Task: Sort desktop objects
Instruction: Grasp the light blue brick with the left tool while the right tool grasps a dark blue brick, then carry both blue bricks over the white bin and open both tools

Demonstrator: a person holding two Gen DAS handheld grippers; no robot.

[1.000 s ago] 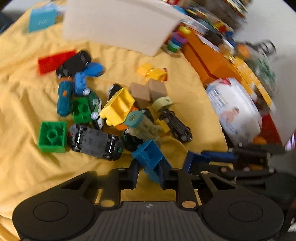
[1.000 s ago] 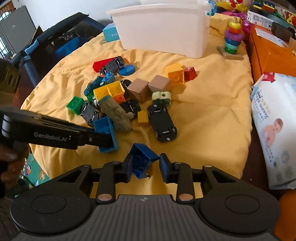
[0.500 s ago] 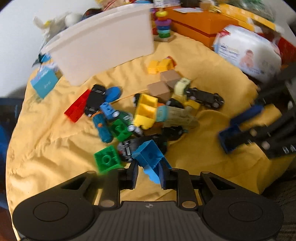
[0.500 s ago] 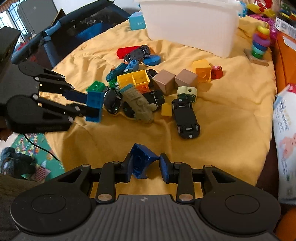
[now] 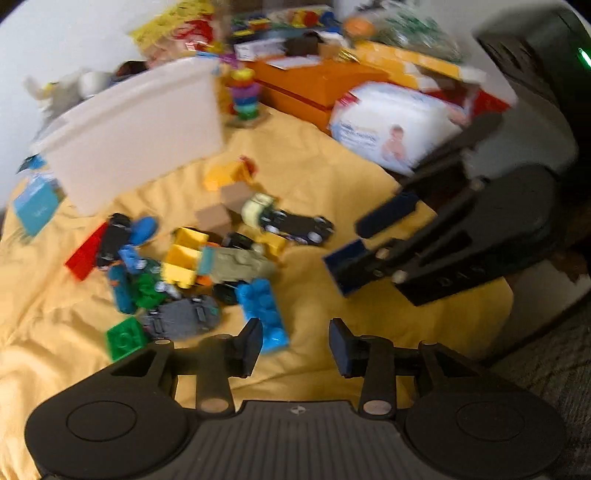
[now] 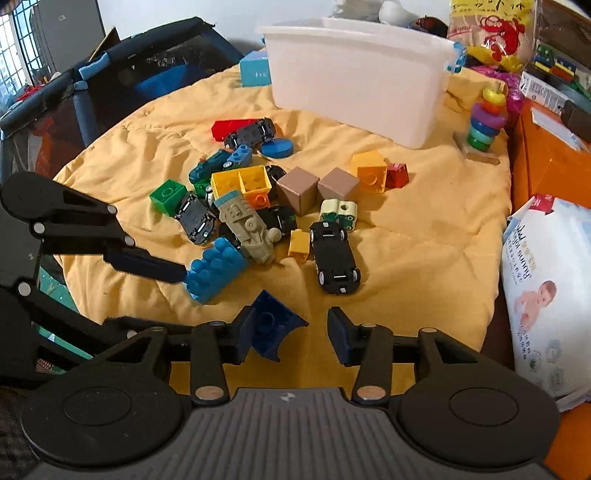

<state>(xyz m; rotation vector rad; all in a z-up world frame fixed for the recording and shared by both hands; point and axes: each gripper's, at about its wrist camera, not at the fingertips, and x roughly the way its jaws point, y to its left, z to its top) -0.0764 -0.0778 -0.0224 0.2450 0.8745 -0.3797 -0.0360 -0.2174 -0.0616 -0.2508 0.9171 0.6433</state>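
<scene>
Toys lie heaped on the yellow cloth [image 6: 424, 258] before the white bin [image 6: 354, 77]. My left gripper [image 5: 295, 341] is opening beside the light-blue brick [image 6: 216, 271]. My right gripper [image 6: 290, 334] is opening; the dark-blue brick [image 6: 271, 325] leans on its left pad.

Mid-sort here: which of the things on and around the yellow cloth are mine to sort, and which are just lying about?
Job:
light blue brick
dark blue brick
black toy car
yellow brick
two brown cubes
green brick
white bin

Lying about:
wipes pack
ring stacker
orange box
snack bag
</scene>
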